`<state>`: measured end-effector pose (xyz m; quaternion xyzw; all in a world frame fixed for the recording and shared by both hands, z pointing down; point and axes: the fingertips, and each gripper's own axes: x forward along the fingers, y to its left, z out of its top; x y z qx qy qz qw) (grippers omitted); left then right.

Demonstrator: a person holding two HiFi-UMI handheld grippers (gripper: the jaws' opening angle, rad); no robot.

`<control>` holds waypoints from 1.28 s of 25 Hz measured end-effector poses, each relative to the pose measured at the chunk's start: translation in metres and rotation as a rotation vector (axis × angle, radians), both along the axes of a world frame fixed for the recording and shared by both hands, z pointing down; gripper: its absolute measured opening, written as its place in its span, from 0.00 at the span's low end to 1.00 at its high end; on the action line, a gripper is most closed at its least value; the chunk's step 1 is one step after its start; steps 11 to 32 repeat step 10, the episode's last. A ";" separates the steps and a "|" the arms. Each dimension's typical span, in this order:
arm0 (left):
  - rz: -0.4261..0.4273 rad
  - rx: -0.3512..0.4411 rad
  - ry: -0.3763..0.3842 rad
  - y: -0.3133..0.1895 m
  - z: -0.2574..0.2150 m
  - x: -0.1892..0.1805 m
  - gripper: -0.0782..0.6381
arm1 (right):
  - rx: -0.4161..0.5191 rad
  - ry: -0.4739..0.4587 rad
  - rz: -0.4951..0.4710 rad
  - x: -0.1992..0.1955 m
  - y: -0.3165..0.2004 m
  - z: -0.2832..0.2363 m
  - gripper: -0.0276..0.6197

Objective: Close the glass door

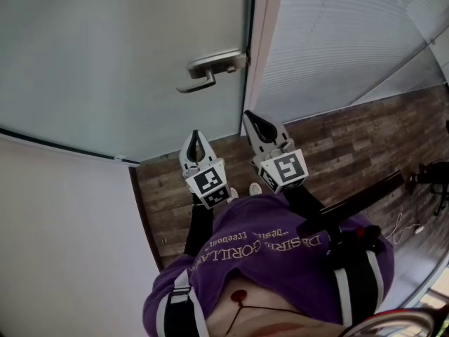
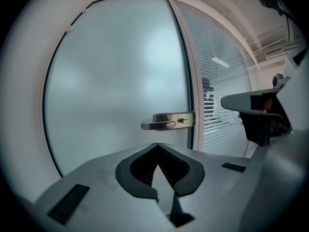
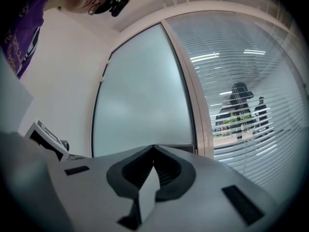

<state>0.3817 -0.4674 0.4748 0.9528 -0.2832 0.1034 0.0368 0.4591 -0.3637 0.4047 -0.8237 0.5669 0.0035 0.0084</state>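
At the front of the person's purple shirt (image 1: 280,258), both grippers are held out side by side toward the door. The left gripper (image 1: 196,136) has its two jaws pressed together with nothing between them. The right gripper (image 1: 248,117) is pinched together the same way and is empty too.

Straight ahead of both stands the frosted glass door (image 1: 105,48). Neither gripper touches it. The door is tall and upright, and its long side runs up and down. Its handle edge sits just beside the white door frame (image 1: 263,41).

The metal door handle (image 1: 210,71) is on that edge. In the left gripper view it sits a little above the closed tips and a bit to their right, apart from them. The handle lies flat, longer from side to side, and its free end points away from the frame.

Right of the frame is a glass wall with white blinds (image 1: 337,34). Below is a brown wooden floor (image 1: 351,146).
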 end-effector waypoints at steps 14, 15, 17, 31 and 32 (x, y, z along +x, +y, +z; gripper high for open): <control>-0.013 -0.006 -0.021 -0.012 0.002 -0.001 0.11 | -0.003 -0.003 0.009 0.006 -0.002 -0.001 0.04; -0.013 -0.006 -0.021 -0.012 0.002 -0.001 0.11 | -0.003 -0.003 0.009 0.006 -0.002 -0.001 0.04; -0.013 -0.006 -0.021 -0.012 0.002 -0.001 0.11 | -0.003 -0.003 0.009 0.006 -0.002 -0.001 0.04; -0.013 -0.006 -0.021 -0.012 0.002 -0.001 0.11 | -0.003 -0.003 0.009 0.006 -0.002 -0.001 0.04; -0.013 -0.006 -0.021 -0.012 0.002 -0.001 0.11 | -0.003 -0.003 0.009 0.006 -0.002 -0.001 0.04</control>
